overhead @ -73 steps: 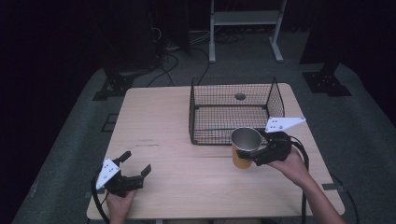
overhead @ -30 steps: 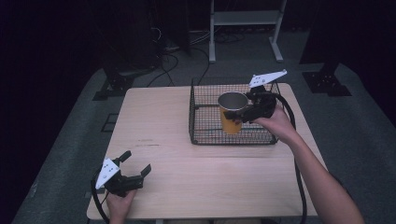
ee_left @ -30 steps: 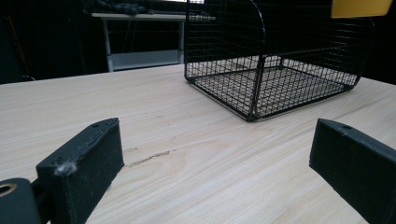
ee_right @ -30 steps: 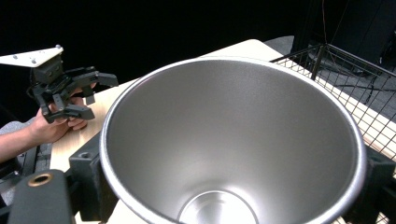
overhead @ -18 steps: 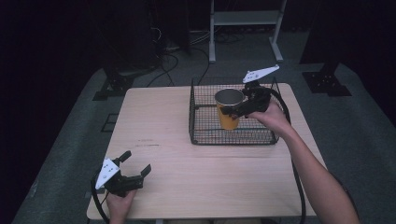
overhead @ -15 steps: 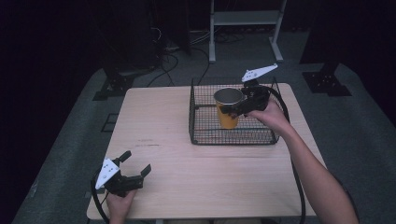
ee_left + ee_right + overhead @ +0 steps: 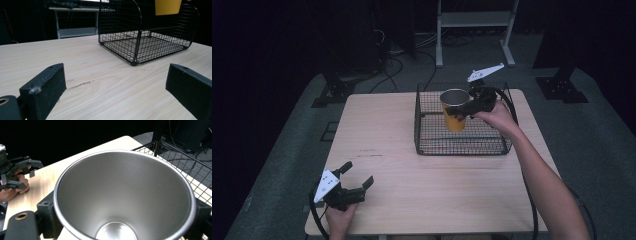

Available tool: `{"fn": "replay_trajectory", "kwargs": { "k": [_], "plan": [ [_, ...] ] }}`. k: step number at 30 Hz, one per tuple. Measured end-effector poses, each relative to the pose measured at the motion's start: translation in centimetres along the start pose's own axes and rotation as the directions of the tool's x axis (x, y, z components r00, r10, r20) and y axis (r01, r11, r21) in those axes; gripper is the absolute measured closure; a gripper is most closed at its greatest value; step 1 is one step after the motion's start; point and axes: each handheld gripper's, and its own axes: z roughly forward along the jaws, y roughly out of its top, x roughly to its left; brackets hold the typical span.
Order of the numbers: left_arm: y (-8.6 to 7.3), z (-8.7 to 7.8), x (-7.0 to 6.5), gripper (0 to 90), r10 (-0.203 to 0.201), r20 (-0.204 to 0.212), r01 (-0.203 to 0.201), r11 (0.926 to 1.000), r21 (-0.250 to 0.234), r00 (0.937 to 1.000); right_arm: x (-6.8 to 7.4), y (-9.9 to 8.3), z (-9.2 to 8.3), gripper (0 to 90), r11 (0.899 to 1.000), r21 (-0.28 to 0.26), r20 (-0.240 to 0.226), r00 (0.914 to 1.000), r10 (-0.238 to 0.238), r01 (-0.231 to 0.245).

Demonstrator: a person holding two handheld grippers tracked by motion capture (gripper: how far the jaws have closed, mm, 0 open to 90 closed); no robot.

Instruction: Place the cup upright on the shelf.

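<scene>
Cup time from the high view: the right gripper (image 7: 460, 111) pinches one yellow steel-lined cup (image 7: 454, 110) by its rim, held upright above the floor of the one black wire basket (image 7: 462, 145), so this looks like the placing step, and next comes a straight lowering and a release. Left gripper view: jaws spread wide over the bare wooden table (image 7: 100, 82), basket ahead, cup's yellow base hanging above it. Right gripper view: jaws clamp either side of the cup's empty steel bowl, the left gripper (image 7: 15, 173) idling at the far table edge.

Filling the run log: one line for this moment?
right claw: shut on yellow steel-lined cup | over black wire basket | left claw: open, idle
</scene>
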Motion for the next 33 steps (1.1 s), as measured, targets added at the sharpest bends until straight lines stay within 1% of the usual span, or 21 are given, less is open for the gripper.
{"fn": "replay_trajectory", "kwargs": {
  "k": [5,9,13,16,23,26,33],
  "plan": [
    [0.0,0.0,0.0,2.2,-0.001,0.000,0.001,1.0000,-0.001,1.0000,-0.9,-0.3,1.0,12.8,1.000,0.028,0.001,1.0000,0.010,-0.010],
    [0.0,0.0,0.0,2.3,-0.003,0.000,0.003,1.0000,-0.003,1.0000,-1.5,-0.6,1.8,12.8,0.999,0.039,0.002,0.9999,0.015,-0.015],
    [0.0,0.0,0.0,2.2,-0.004,0.000,0.004,1.0000,-0.004,1.0000,-2.3,-1.2,2.7,12.8,0.999,0.042,0.004,0.9994,0.033,-0.033],
    [0.0,0.0,0.0,2.2,-0.003,0.000,0.003,1.0000,-0.003,1.0000,-2.8,-1.6,3.4,12.7,0.997,0.058,0.010,0.9991,0.042,-0.043],
    [0.0,0.0,0.0,2.2,-0.004,0.000,0.004,1.0000,-0.004,1.0000,-3.8,-2.3,4.4,12.7,0.996,0.063,0.030,0.9975,0.065,-0.066],
    [0.0,-0.1,0.0,2.2,-0.004,0.000,0.004,1.0000,-0.004,1.0000,-4.3,-2.7,4.9,12.7,0.994,0.065,0.038,0.9958,0.083,-0.085],
    [0.0,-0.1,0.1,2.2,-0.005,0.001,0.005,1.0000,-0.006,1.0000,-5.3,-3.4,5.8,12.7,0.991,0.073,0.046,0.9929,0.110,-0.113]
  ]
}}
